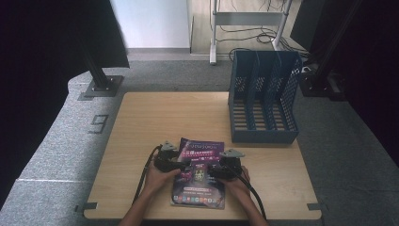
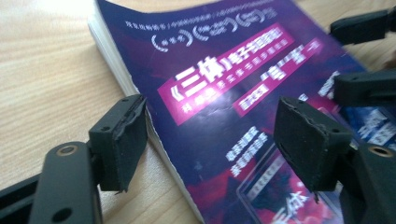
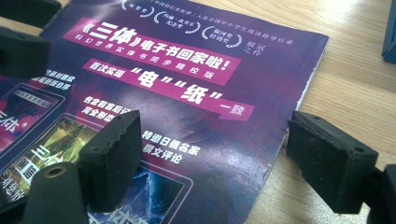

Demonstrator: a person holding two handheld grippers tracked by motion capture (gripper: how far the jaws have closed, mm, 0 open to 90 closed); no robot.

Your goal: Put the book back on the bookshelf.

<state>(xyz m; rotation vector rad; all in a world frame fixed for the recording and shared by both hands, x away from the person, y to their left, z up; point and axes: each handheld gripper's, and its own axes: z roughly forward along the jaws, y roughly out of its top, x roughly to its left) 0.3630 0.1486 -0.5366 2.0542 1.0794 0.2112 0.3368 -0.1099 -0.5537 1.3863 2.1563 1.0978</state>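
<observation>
A purple book [image 1: 198, 181] with pink banners and white Chinese print lies on the wooden table [image 1: 155, 122] near its front edge. My left gripper [image 1: 181, 165] is at the book's left edge and my right gripper [image 1: 214, 170] at its right side, each held in a hand. In the left gripper view the left gripper [image 2: 215, 140] is open and straddles the page edge of the book [image 2: 224, 88], one jaw over bare wood and the other over the cover. In the right gripper view the right gripper [image 3: 219, 158] is open astride the opposite edge of the book [image 3: 187, 93].
A blue three-slot file rack [image 1: 263, 99] stands upright at the table's back right, and its corner [image 3: 390, 37] shows beside the book. The right gripper's jaws [image 2: 366, 86] are close ahead of the left one. Bare wood lies to the left and behind the book.
</observation>
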